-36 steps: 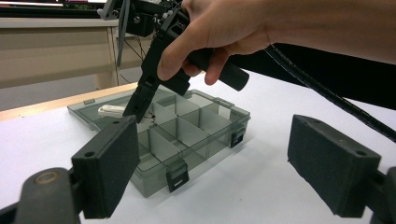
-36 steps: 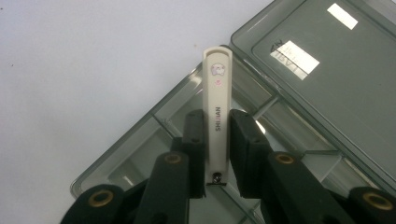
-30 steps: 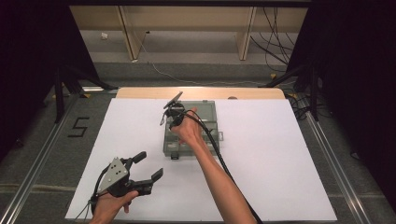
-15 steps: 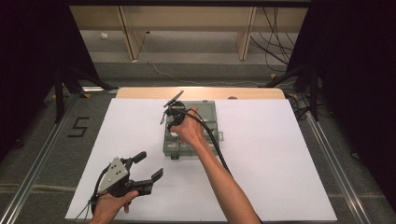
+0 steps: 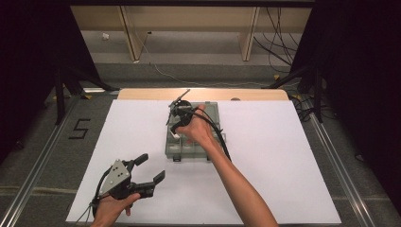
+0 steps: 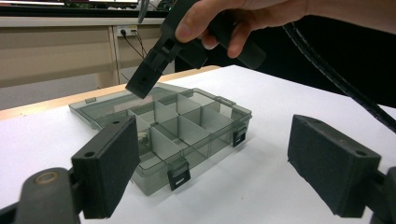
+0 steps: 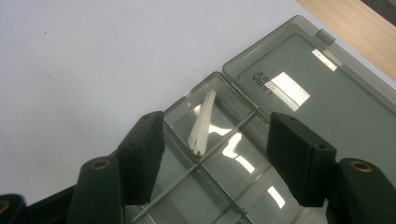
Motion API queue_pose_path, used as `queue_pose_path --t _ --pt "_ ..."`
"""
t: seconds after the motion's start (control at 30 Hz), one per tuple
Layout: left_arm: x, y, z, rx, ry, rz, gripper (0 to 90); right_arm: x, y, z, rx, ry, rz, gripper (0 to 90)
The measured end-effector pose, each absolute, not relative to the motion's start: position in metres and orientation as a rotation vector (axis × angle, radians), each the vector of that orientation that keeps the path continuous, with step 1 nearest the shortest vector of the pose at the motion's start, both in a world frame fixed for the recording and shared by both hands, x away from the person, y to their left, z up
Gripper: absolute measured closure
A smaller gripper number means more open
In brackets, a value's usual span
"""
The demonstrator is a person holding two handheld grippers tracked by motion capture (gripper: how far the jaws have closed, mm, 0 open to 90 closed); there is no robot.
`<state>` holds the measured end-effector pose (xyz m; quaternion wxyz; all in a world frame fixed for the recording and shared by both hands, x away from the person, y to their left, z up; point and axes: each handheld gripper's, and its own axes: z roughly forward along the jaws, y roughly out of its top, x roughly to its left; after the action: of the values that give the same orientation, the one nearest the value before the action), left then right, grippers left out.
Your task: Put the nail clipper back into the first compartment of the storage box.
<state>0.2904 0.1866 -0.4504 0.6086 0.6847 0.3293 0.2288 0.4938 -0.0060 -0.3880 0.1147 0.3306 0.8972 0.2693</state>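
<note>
A smoky clear compartment box (image 5: 191, 142) lies open mid-table, its lid (image 7: 322, 88) folded flat toward the far edge. Thin white plastic strips (image 7: 201, 122) lie in a corner compartment next to the lid hinge. My right gripper (image 5: 176, 126) hovers just over that compartment, pointing down. Its jaws have just been opening and stand apart with nothing between them (image 7: 215, 123). My left gripper (image 5: 151, 166) rests near the front left of the table, open and empty. In the left gripper view, the left gripper (image 6: 215, 126) faces the box (image 6: 187, 133) and the right gripper (image 6: 156, 65) above it.
A white sheet (image 5: 283, 156) covers the table, with a wooden strip (image 5: 142, 93) along the far edge. The right gripper's black cable (image 5: 217, 137) trails over the box. The box's dividers and two front latches (image 6: 179, 176) stand up slightly.
The right gripper has lifted a little over the box's far left compartment and its jaws have spread. The left gripper has not moved.
</note>
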Motion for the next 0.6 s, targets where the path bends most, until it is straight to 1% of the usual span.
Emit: queue_pose_path --t 0.3,0.33,0.6 --pt "0.291 0.187 -0.451 1.582 0.763 0.527 16.3 0.486 -0.017 -0.378 0.921 2.613 0.841 35.3" --pt "0.291 0.187 -0.451 1.585 0.763 0.529 16.3 0.483 -0.02 -0.376 0.902 2.61 0.846 33.8" --pt "0.291 0.186 -0.452 1.589 0.77 0.527 16.3 0.469 -0.033 -0.368 0.852 2.574 0.922 33.2"
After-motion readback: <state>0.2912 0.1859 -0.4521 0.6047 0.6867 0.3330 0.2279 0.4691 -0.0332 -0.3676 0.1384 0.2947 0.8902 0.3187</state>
